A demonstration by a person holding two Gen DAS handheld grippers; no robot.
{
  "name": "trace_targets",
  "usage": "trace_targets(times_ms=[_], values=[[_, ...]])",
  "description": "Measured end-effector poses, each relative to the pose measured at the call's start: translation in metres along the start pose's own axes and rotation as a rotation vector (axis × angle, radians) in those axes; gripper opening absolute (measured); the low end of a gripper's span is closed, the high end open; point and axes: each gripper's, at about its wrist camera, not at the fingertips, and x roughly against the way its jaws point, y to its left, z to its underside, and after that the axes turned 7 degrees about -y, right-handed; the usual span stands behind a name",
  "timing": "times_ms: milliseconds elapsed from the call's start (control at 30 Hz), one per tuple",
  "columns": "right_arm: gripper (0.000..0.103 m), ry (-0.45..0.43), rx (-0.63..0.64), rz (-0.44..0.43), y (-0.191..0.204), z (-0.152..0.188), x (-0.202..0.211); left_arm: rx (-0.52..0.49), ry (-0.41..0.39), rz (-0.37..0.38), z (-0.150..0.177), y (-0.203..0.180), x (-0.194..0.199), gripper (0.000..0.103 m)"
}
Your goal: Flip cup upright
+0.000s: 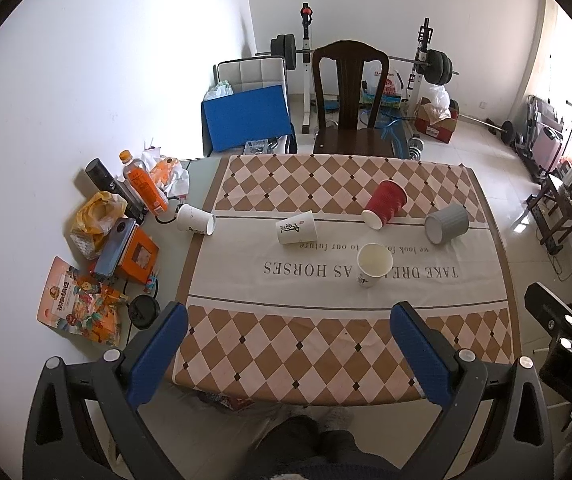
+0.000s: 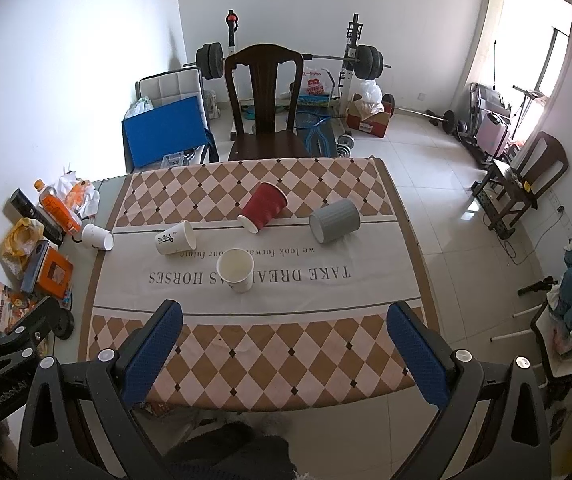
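On the checked tablecloth [image 1: 286,344] [image 2: 270,356], one white paper cup [image 1: 373,265] [image 2: 236,270] stands upright near the middle. A white printed cup [image 1: 297,228] [image 2: 175,238], a red cup [image 1: 385,204] [image 2: 262,207], a grey cup [image 1: 445,223] [image 2: 334,221] and a plain white cup [image 1: 196,219] [image 2: 97,236] at the cloth's left edge lie on their sides. My left gripper [image 1: 288,316] and right gripper [image 2: 285,314] are both open and empty, held above the table's near edge, well short of the cups.
Bottles, snack packets and boxes [image 1: 126,236] [image 2: 42,248] crowd the table's left side by the wall. A dark wooden chair [image 1: 349,100] [image 2: 264,100] stands at the far edge, with a weight rack behind. The left gripper's body shows in the right wrist view [image 2: 14,340].
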Motion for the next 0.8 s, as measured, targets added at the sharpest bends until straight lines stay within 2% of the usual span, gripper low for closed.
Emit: trace_targets(times_ms=[800], values=[[0.103, -0.002, -0.001, 0.0, 0.0002, 0.0012, 0.0002, 0.002, -0.003, 0.003, -0.001, -0.0023, 0.0005, 0.103]])
